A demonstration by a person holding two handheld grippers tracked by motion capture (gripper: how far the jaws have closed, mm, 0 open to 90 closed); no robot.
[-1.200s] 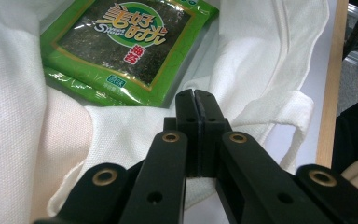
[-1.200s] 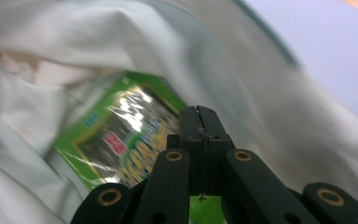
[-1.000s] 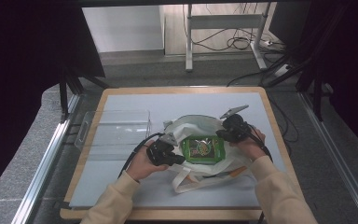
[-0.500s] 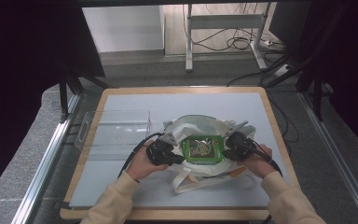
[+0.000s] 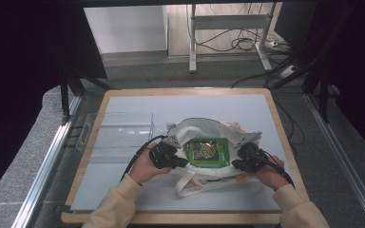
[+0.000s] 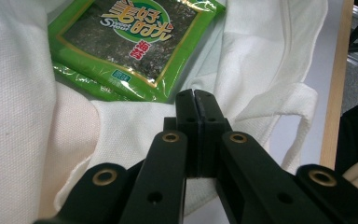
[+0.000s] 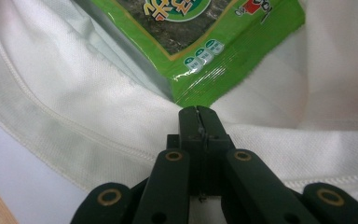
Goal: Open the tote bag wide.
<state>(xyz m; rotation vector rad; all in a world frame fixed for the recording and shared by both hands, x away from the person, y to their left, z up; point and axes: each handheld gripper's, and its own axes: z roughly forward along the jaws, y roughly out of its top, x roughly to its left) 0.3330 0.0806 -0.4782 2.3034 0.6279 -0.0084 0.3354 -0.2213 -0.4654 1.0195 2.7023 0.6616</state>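
Clear acrylic tray (image 5: 116, 130) laid on the worktop (image 5: 123, 102) at its left edge, cables (image 5: 247, 45) strewn on the floor beyond, metal stand legs (image 5: 192, 42) seen behind.

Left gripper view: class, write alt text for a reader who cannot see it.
Closed black tongs rest at the edge of a white cloth bag, pointing toward a green snack packet lying on the cloth. A wooden table edge runs along the right.

Wood-edged table (image 5: 123, 102) under grey mat (image 5: 133, 102), bearing white tote bag (image 5: 247, 135), clear tray (image 5: 116, 130).
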